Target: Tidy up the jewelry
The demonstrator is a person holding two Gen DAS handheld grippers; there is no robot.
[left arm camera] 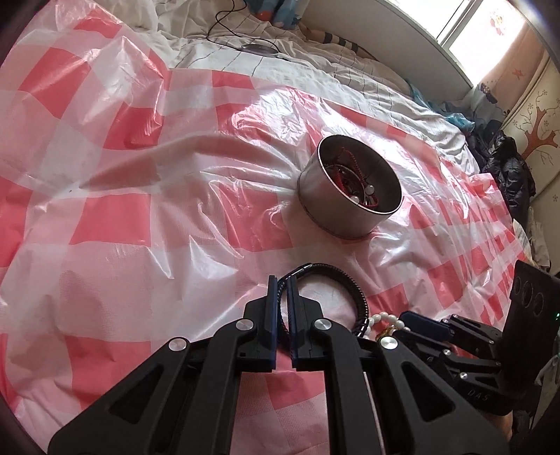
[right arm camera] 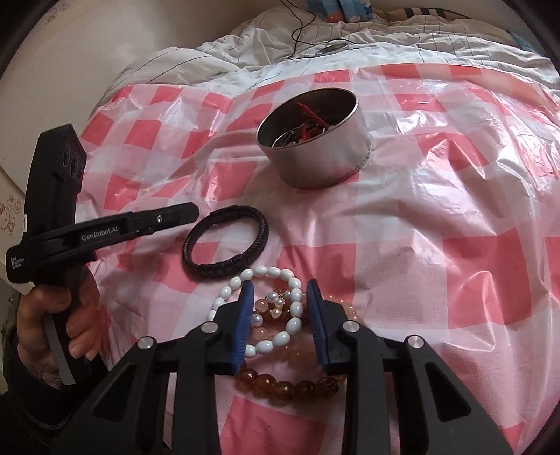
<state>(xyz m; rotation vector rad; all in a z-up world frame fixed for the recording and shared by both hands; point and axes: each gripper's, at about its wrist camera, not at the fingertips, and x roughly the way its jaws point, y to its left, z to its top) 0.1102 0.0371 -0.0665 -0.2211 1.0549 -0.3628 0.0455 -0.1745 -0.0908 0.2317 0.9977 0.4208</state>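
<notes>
The left gripper (left arm camera: pixel 282 297) is closed tight on the black braided bracelet (left arm camera: pixel 344 283): in the left wrist view its two blue pads pinch one side of the loop near the metal clasp, and the rest of the band curves away to the right over the red-and-white checked plastic sheet (left arm camera: pixel 140 227). In the right wrist view the same bracelet (right arm camera: pixel 231 241) lies as a flat ring on the sheet, with the left gripper (right arm camera: pixel 190 210) reaching it from the left, held by a hand (right arm camera: pixel 56 322) around its black handle.

The right gripper (right arm camera: pixel 280 290) stands over a small heap of beaded jewelry. Its blue pads are partly apart and straddle the white bead bracelet (right arm camera: pixel 294 308); whether they press on the beads I cannot tell (the left pad overlaps a few white beads, the right one sits just beside them). Inside that white loop lie small pearl pieces (right arm camera: pixel 276 304), and beneath it an amber bead bracelet (right arm camera: pixel 290 386) curves along the near side.

Farther back on the sheet, well apart from both bracelets, stands a round metal tin (right arm camera: pixel 315 140), open at the top, already holding red cord and other jewelry. Behind the sheet lies rumpled white bedding (right arm camera: pixel 245 45) with a thin black cable (right arm camera: pixel 301 31) across it
</notes>
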